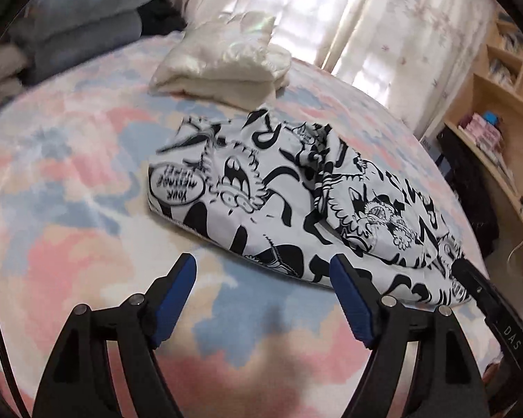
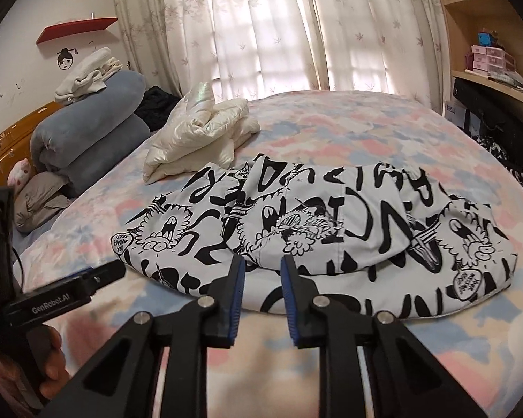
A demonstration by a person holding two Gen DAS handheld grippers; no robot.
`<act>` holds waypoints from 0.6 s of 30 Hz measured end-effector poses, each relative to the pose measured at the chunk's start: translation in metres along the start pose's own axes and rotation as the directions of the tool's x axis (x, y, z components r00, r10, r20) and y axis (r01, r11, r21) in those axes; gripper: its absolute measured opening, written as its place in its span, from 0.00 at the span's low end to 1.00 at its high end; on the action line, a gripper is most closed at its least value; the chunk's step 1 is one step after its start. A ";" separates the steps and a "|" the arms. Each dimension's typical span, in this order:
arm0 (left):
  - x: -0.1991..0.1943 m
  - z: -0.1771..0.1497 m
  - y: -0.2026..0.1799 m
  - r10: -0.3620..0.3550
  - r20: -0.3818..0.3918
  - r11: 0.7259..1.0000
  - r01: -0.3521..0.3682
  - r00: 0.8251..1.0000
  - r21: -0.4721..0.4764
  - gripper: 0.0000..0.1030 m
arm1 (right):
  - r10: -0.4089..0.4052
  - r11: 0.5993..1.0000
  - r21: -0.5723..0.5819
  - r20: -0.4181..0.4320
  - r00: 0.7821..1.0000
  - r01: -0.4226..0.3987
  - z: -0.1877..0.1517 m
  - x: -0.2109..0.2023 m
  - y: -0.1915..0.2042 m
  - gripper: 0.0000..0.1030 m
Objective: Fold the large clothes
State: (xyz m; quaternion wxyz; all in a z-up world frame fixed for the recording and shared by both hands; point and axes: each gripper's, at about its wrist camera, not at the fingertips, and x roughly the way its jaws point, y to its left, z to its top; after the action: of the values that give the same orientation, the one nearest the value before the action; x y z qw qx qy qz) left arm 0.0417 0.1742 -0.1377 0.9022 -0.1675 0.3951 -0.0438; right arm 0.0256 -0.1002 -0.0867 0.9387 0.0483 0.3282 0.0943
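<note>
The black-and-white cartoon-print garment [image 2: 317, 230] lies partly folded on the bed [image 2: 366, 125]. Both the left gripper [image 1: 263, 271] and right gripper [image 2: 261, 271] have jaws spread, holding nothing. Better pinch the near hem at two corners, lift evenly, avoid wrinkles.

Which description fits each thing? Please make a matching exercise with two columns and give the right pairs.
Things:
1. printed garment
2. cream jacket
3. blue blanket
4. red shelf

Descriptions:
A. rolled up, by the headboard
B. on the wall
C. black and white, lying nearest the grippers
D. bundled just behind the printed garment

Pairs: 1-C, 2-D, 3-A, 4-B
</note>
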 end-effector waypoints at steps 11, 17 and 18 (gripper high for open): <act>0.064 0.004 0.039 -0.047 -0.028 0.980 0.041 0.999 -0.195 0.75 | -0.037 0.999 0.028 -0.006 0.999 0.037 0.026 0.053 -0.013 0.19; 0.104 0.027 0.044 -0.070 -0.063 0.969 0.053 0.996 -0.242 0.76 | -0.054 0.996 0.068 -0.039 0.998 0.056 0.040 0.088 -0.030 0.14; 0.111 0.031 0.044 -0.069 -0.065 0.966 0.050 0.996 -0.253 0.76 | -0.058 0.996 0.072 -0.046 0.997 0.061 0.041 0.094 -0.031 0.14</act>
State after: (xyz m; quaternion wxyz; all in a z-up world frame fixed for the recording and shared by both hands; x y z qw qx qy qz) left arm 0.1376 0.2005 -0.2106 0.8571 -0.2902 0.4249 -0.0267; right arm 0.1281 -0.1124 -0.1168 0.9312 0.0707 0.3533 0.0552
